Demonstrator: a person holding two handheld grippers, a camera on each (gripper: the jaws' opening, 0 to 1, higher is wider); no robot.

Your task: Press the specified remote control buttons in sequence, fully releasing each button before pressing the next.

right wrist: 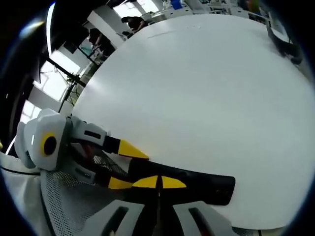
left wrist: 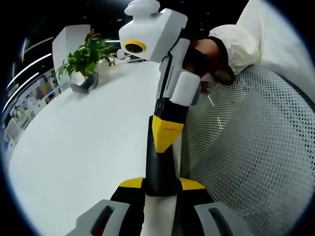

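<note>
Above the table (left wrist: 74, 147), left gripper (left wrist: 162, 184) clamps remote (left wrist: 158, 167) (right gripper (left wrist: 166, 132) touching it).

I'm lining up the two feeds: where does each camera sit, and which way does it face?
Left gripper view: rides the left tongs, looking along the black remote they clamp, across the white table toward a potted plant; a hand and white sleeve show.
Right gripper view: rides the right tongs, shut, tips at the remote, facing across the table toward windows.
Shared: remote, table, each other's tongs.
</note>
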